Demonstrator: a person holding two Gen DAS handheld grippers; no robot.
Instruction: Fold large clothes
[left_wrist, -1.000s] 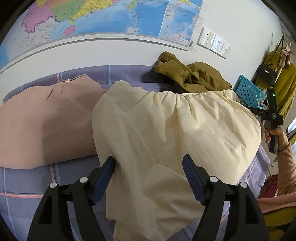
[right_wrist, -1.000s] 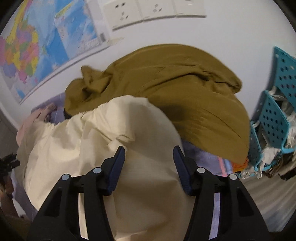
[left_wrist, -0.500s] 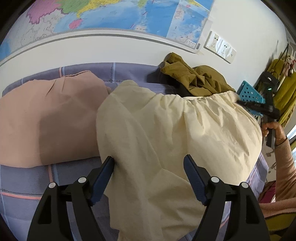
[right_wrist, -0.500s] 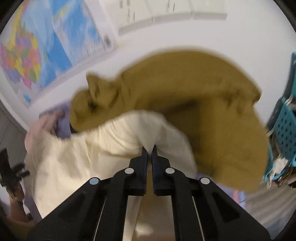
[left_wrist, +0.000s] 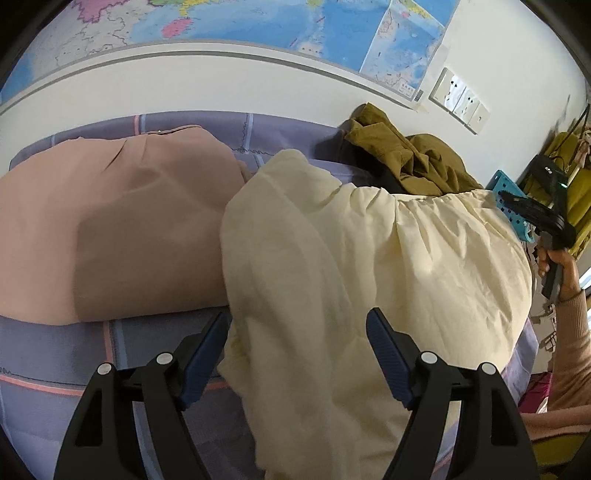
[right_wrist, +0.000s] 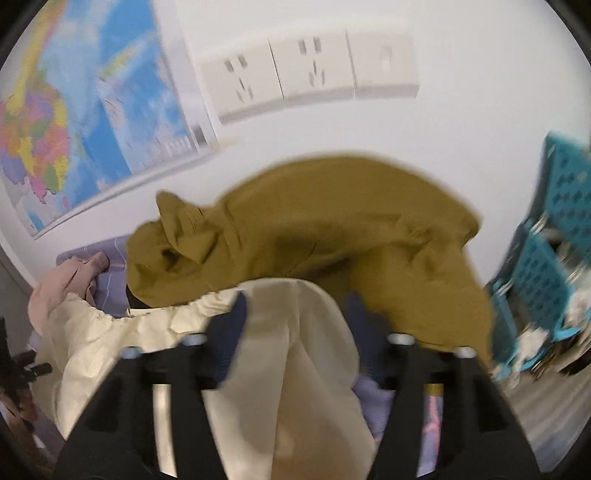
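Observation:
A large cream garment (left_wrist: 369, 258) lies bunched on the purple plaid bed (left_wrist: 55, 350). My left gripper (left_wrist: 297, 317) hovers open over its near edge, and the cloth lies under and between the blue pads without being pinched. In the right wrist view the same cream garment (right_wrist: 288, 369) runs up between the fingers of my right gripper (right_wrist: 297, 299), whose jaws are opening; the blurred pads stand apart beside the fold. A person's hand (left_wrist: 554, 258) holds that gripper at the far right of the left wrist view.
An olive garment (right_wrist: 332, 229) is heaped behind the cream one against the white wall. A folded pink garment (left_wrist: 110, 229) lies to the left. A teal basket (right_wrist: 554, 240) stands at the right. A map (left_wrist: 258, 29) and sockets (right_wrist: 314, 70) are on the wall.
The right gripper stood open over the cream cloth, snapped shut on a fold of it, and now has its jaws apart again while lifting. The left gripper stayed open and crept forward slightly.

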